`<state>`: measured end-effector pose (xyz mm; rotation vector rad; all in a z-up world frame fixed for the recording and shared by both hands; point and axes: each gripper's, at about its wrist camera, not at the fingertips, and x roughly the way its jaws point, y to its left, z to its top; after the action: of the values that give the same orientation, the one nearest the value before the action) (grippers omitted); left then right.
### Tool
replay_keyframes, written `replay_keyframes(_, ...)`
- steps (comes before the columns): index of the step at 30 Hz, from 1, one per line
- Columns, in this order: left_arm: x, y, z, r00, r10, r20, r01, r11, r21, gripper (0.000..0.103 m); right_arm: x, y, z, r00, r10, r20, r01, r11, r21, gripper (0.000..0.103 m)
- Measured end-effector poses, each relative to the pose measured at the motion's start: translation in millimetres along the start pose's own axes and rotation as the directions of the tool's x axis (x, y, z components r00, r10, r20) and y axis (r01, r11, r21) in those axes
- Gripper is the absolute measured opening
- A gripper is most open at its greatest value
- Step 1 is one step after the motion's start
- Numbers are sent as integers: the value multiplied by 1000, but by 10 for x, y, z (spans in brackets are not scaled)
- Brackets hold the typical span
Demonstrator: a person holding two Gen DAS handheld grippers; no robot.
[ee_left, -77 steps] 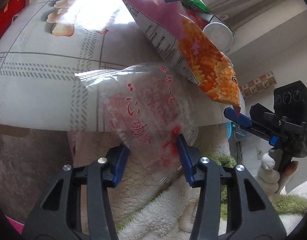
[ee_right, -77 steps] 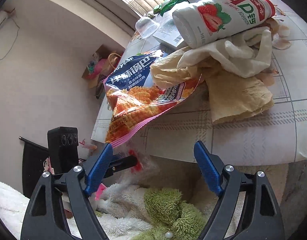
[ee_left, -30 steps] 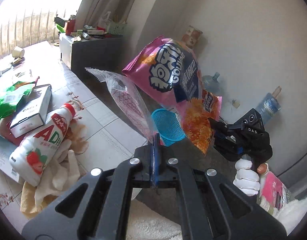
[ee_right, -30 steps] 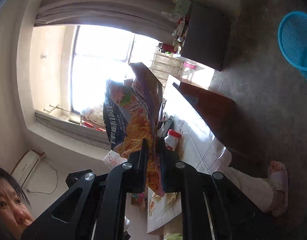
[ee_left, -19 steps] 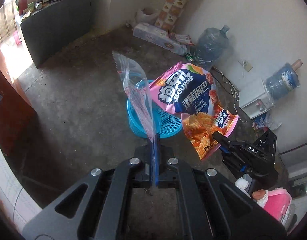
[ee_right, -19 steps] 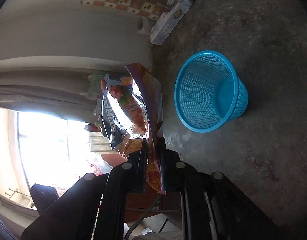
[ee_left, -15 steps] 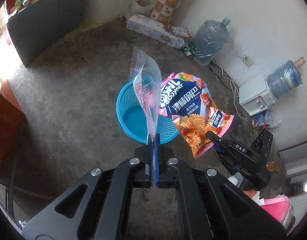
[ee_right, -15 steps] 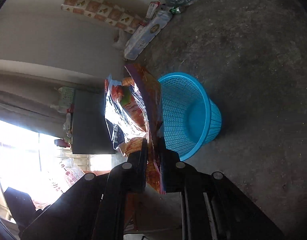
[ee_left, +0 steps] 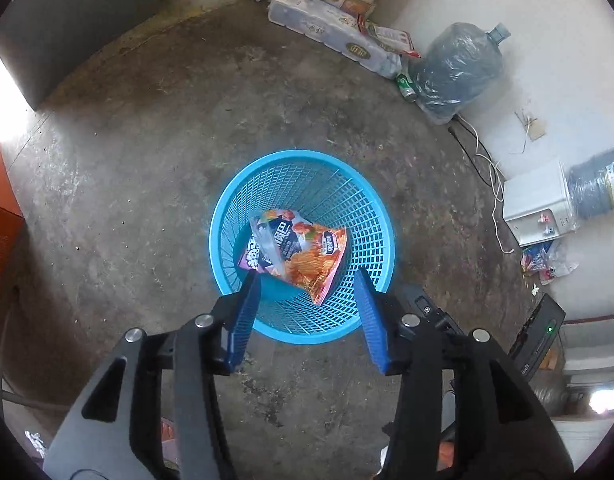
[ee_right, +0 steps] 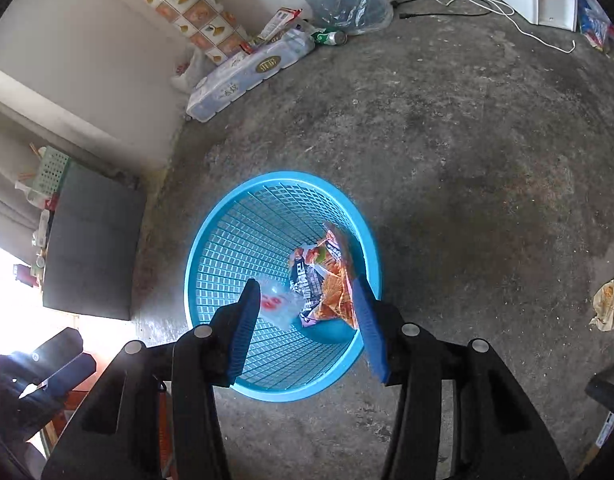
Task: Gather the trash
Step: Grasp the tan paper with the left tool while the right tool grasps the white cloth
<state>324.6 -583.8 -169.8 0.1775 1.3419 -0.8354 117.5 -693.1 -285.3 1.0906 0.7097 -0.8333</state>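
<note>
A blue mesh basket (ee_left: 377,216) (ee_right: 243,240) stands on the concrete floor. Inside it lie the pink and orange snack bag (ee_left: 307,254) (ee_right: 327,288) and the clear plastic bag with red print (ee_right: 275,304), which shows in the left wrist view as a pale sheet (ee_left: 267,240) over the snack bag. My left gripper (ee_left: 307,282) hangs above the basket's near rim, its jaws opening with nothing held between the blue fingers. My right gripper (ee_right: 305,290) is likewise over the basket, jaws opening, both bags loose below it.
Along the wall stand a wrapped water jug (ee_left: 455,68), a pack of paper rolls (ee_left: 327,36), a white dispenser (ee_left: 537,208) with a cord, and another jug (ee_left: 597,186). A dark cabinet (ee_right: 91,240) is at the left. A crumpled wrapper (ee_right: 609,304) lies on the floor.
Both grippers came down over the basket and opened. The snack bag and the clear bag left the jaws and now lie inside the basket.
</note>
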Motion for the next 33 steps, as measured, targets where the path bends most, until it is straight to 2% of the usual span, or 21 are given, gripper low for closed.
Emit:
replay_keyframes(4,-440,46,-89,999,-17,50,16,1000,4,46,-347,-42,-143,999,34,14,-33,999,-40,48)
replay_keyframes(8,-1189,-39,-351,989,-57,137,50,997,50,46,-821,1,-387,994,104,32,-99,987,-123,49)
replay_keyframes(11,-1790,-113,-738,976,-64,207,45,994,96,47,-1232,38,-569,986,155,60,-142,974,-178,56)
replay_keyframes(14,-2314,-111,-1250,954,-88,287,54,991,124,53,-1613,135,-732,975,207,78,-183,954,-236,62)
replay_keyframes(16,-2577,-48,-1609,944,-99,315,60,990,131,54,-1833,257,-849,966,249,69,-219,931,-292,62)
replay_keyframes(19,-2920,153,-2143,932,-87,352,43,990,133,56,-2117,545,-1083,946,323,2,-297,874,-383,63)
replay_keyframes(22,-3255,463,-2681,907,-38,419,-11,994,113,57,-2342,842,-1380,915,394,-91,-390,802,-452,63)
replay_keyframes(24,-3470,731,-3046,885,6,466,-47,996,77,58,-2452,1056,-1616,885,432,-172,-459,753,-472,64)
replay_keyframes(28,-3824,1282,-3737,839,123,531,-119,992,-42,58,-2616,1507,-2132,837,444,-321,-547,642,-537,65)
replay_keyframes(33,-4112,1858,-4457,762,277,585,-178,959,-223,58,-2762,2025,-2820,757,398,-519,-653,489,-578,67)
